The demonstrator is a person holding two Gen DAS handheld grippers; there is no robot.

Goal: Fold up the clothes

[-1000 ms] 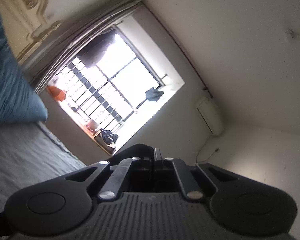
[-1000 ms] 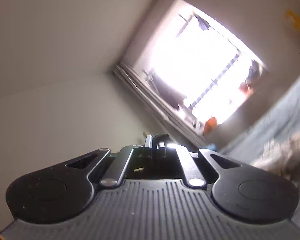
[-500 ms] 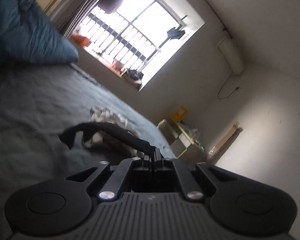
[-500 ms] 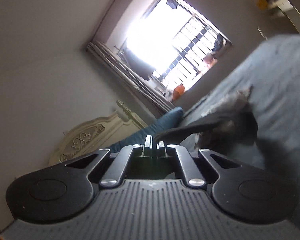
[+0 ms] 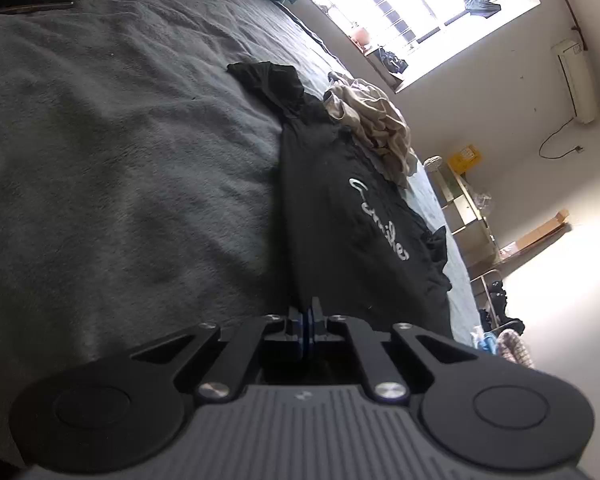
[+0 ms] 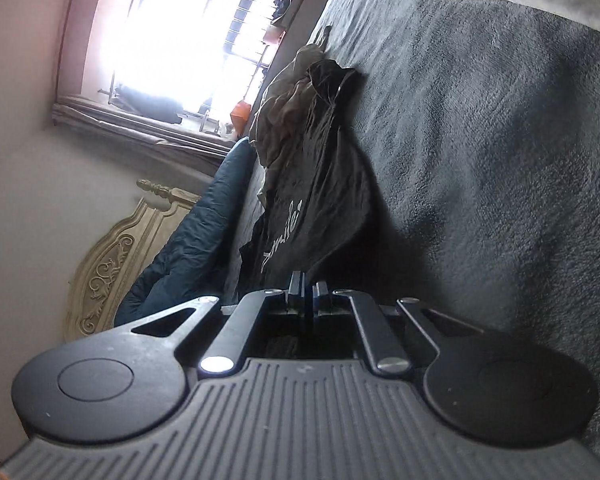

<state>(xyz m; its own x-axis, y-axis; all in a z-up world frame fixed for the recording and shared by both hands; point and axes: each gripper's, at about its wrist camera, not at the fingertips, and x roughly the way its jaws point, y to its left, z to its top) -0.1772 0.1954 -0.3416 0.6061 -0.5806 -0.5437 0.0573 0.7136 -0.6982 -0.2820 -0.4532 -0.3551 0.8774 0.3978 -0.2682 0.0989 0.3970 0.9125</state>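
Lying stretched across the grey blanket (image 5: 120, 160): a black shirt (image 5: 340, 216) with white script, its far end against a crumpled beige garment (image 5: 376, 124). Gripping the shirt's near hem with the left gripper (image 5: 308, 318), fingers pressed narrow on the cloth. Pinching the opposite hem corner with the right gripper (image 6: 309, 294), fingers likewise nearly together. Showing a blue pillow (image 6: 192, 240) beside the carved headboard (image 6: 112, 256).

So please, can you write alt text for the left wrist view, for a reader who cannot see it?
The left gripper is shut on the near edge of a black T-shirt with white script lettering, spread on a grey blanket. A crumpled beige garment lies at the shirt's far end, below a bright window.
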